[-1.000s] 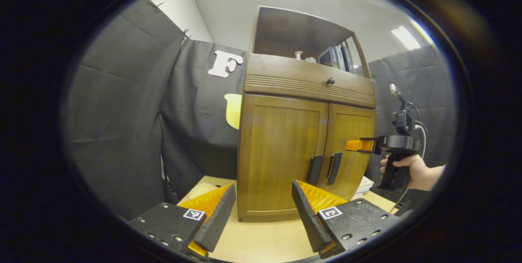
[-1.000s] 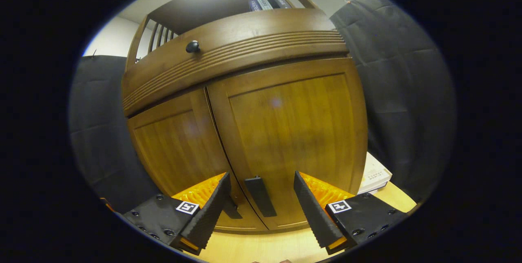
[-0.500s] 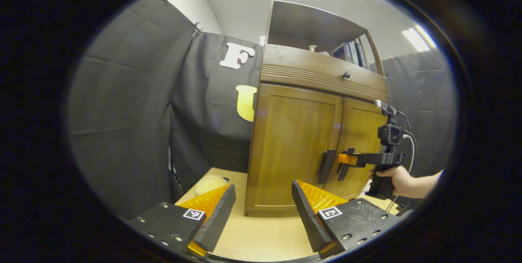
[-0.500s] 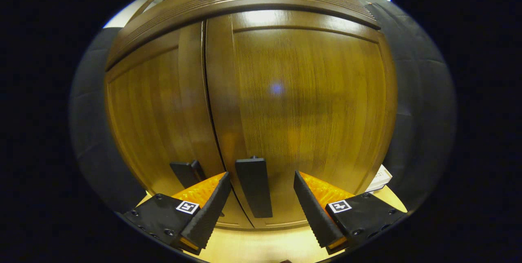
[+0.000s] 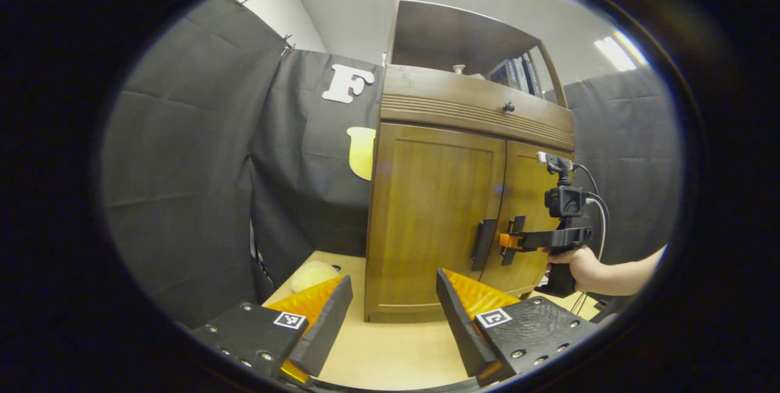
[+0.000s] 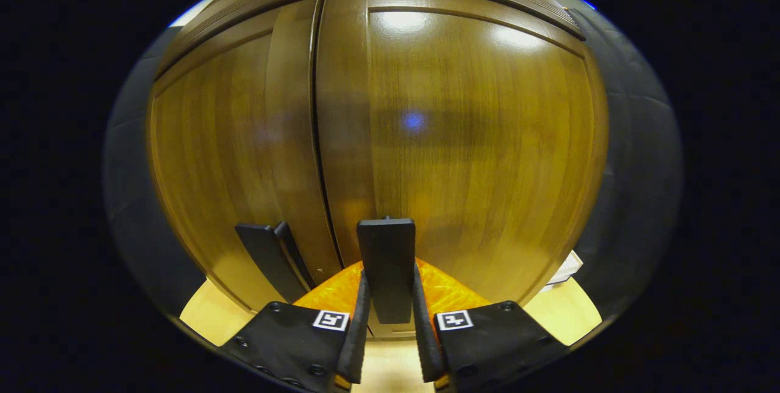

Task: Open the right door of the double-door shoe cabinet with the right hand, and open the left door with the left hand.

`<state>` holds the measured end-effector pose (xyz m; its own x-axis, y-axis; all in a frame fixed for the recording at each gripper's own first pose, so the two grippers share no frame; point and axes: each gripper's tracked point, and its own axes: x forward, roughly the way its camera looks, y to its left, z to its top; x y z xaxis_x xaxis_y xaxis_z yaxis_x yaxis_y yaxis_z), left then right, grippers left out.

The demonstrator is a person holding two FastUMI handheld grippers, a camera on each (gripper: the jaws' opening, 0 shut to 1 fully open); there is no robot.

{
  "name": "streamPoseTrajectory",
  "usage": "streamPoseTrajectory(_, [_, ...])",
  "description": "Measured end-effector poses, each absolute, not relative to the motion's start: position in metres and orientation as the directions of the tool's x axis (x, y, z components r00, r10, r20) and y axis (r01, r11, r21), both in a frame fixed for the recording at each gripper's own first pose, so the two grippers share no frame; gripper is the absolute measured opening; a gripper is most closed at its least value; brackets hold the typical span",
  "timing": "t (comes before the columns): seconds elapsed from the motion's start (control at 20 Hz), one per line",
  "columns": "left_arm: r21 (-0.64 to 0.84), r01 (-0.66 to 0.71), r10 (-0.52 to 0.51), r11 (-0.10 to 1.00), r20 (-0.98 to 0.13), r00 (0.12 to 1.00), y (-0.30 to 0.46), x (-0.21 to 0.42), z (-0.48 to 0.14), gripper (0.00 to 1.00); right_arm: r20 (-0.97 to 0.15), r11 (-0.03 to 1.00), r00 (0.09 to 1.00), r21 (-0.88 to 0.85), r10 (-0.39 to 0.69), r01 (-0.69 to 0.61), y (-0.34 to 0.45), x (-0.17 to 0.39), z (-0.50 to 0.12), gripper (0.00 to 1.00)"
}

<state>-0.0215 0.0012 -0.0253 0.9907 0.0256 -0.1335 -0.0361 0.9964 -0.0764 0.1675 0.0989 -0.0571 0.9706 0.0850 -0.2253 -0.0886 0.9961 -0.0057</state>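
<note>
A pale round lump (image 5: 313, 273) lies on the light wooden bench (image 5: 390, 353); books (image 5: 518, 71) stand on an upper shelf (image 5: 454, 36)

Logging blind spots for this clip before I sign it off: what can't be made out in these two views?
- Inside of the shoe cabinet: hidden by both shut doors, in either view.
- Lower end of the right door handle: covered by the right gripper in the right gripper view.
- Book spines on the top shelf: too small in the left gripper view.
- Pale round thing on the table: partly behind the left gripper.
</note>
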Motion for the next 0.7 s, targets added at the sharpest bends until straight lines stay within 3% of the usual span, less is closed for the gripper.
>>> streamPoseTrajectory(0.1, [-0.070,-0.029,0.019,0.997,-0.137,0.990,0.001,-0.022,-0.025,0.85,-0.237,0.995,0.966,0.010,0.098,-0.099,0.099,0.172,-0.062,0.38])
streamPoseTrajectory(0.35, [-0.051,-0.011,0.003,0.999,-0.141,0.990,-0.002,-0.025,-0.024,0.87,-0.253,0.992,0.959,0.024,0.128,-0.126,0.099,0.172,-0.062,0.16])
streamPoseTrajectory(0.7, [-0.055,-0.005,-0.003,0.998,-0.144,0.990,-0.004,-0.024,-0.024,0.85,-0.251,0.989,0.956,0.025,0.150,-0.149,0.092,0.151,-0.067,0.16])
